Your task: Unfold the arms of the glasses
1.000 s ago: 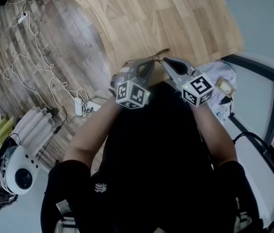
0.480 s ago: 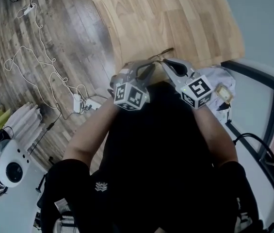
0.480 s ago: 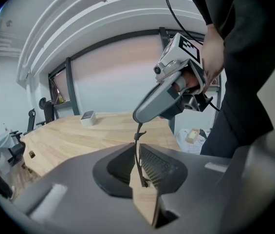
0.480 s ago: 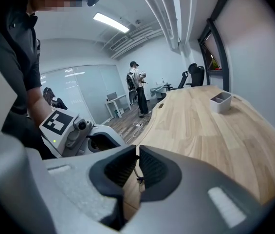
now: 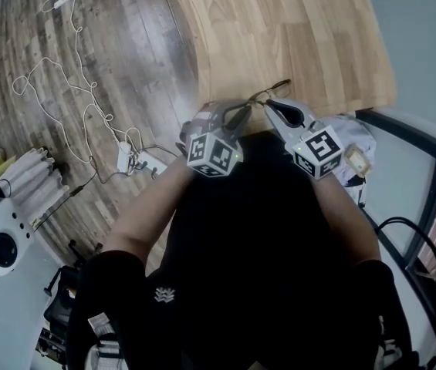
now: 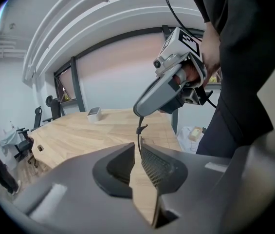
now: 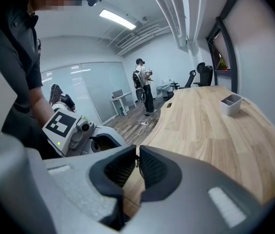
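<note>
The glasses (image 5: 270,91) are thin and dark-framed, held just above the near edge of the wooden table (image 5: 295,29), between my two grippers. My left gripper (image 5: 241,108) has its jaws opening. A thin glasses arm (image 6: 138,133) stands in the narrow gap of the left gripper (image 6: 138,156), against one pad, with wood showing beside it. My right gripper (image 5: 268,105) is shut on a dark part of the glasses (image 7: 137,161). In the left gripper view the right gripper (image 6: 139,113) hangs above and holds the arm's upper end. Lenses are hidden.
A small white box (image 7: 231,104) stands far back on the table. A power strip and white cables (image 5: 136,160) lie on the floor at left. White wrapping (image 5: 349,141) and a black metal frame (image 5: 418,129) are at right. A person (image 7: 144,84) stands far off.
Both grippers, with the glasses between them, have shifted a little to the right and further over the table edge. The floor at left has slid down in the picture.
</note>
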`<state>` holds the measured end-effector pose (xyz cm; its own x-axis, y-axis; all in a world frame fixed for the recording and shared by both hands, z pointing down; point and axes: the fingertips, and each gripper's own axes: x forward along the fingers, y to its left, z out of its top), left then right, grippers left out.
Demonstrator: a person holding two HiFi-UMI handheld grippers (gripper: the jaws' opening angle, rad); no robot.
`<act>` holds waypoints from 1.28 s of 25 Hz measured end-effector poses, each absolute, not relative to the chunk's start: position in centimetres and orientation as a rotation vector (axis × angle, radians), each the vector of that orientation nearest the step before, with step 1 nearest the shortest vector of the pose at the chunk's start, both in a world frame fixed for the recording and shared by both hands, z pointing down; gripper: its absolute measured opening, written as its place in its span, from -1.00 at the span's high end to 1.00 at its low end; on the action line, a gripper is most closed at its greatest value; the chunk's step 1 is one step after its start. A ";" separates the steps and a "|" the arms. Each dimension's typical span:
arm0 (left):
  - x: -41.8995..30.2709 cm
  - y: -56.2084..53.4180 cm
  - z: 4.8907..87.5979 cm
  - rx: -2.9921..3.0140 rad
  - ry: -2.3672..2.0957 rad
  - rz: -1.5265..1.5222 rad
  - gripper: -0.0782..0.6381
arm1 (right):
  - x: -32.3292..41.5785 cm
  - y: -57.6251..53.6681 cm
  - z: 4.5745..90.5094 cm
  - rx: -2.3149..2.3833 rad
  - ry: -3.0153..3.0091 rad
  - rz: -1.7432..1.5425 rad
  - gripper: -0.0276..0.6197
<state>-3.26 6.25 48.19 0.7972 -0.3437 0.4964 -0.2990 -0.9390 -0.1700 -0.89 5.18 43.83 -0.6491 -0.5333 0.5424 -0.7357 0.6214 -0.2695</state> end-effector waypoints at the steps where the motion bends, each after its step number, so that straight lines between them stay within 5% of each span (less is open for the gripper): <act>1: -3.3 6.4 48.3 -2.900 0.516 -0.829 0.65 | -1.0 5.2 43.8 1.003 -2.435 0.673 0.85; 32: -4.9 7.6 50.7 -2.913 0.455 -0.877 0.64 | -7.3 5.2 42.7 0.878 -2.540 0.640 0.83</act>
